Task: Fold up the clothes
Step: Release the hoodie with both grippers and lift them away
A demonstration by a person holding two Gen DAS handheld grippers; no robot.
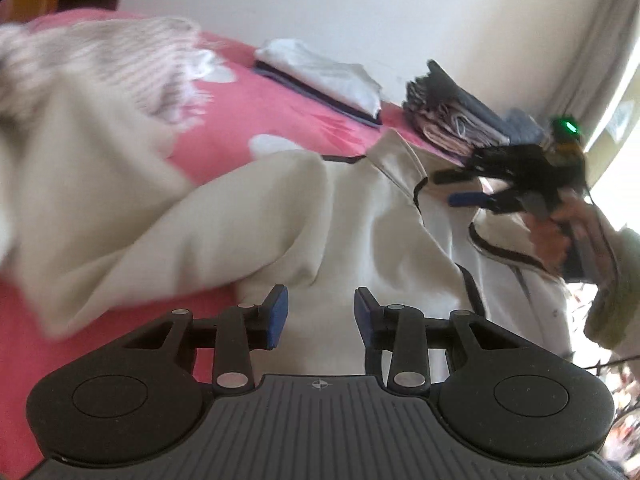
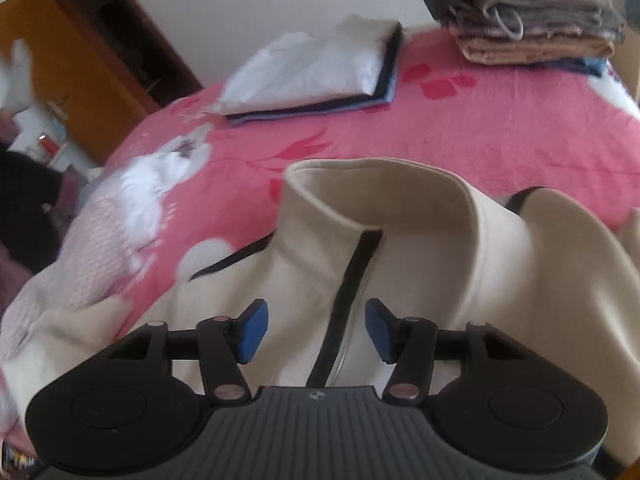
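Observation:
A cream jacket [image 1: 280, 216] with dark trim lies spread on the pink bed. Its stand-up collar [image 2: 380, 196] and dark zip line [image 2: 348, 292] fill the right wrist view. My left gripper [image 1: 322, 316] hovers over the jacket's body, open, with nothing between its blue pads. My right gripper [image 2: 316, 330] is open above the zip below the collar, and its pads grip nothing. In the left wrist view the right gripper [image 1: 452, 189] shows at the right, held by a hand [image 1: 556, 232] over the jacket's far side.
A pink flowered blanket [image 2: 460, 132] covers the bed. A folded white-and-dark stack [image 2: 316, 76] and a pile of folded grey and tan clothes [image 2: 532, 28] sit near the wall. A striped pink garment [image 1: 100, 64] lies crumpled at the left. A wooden door [image 2: 80, 68] stands beyond.

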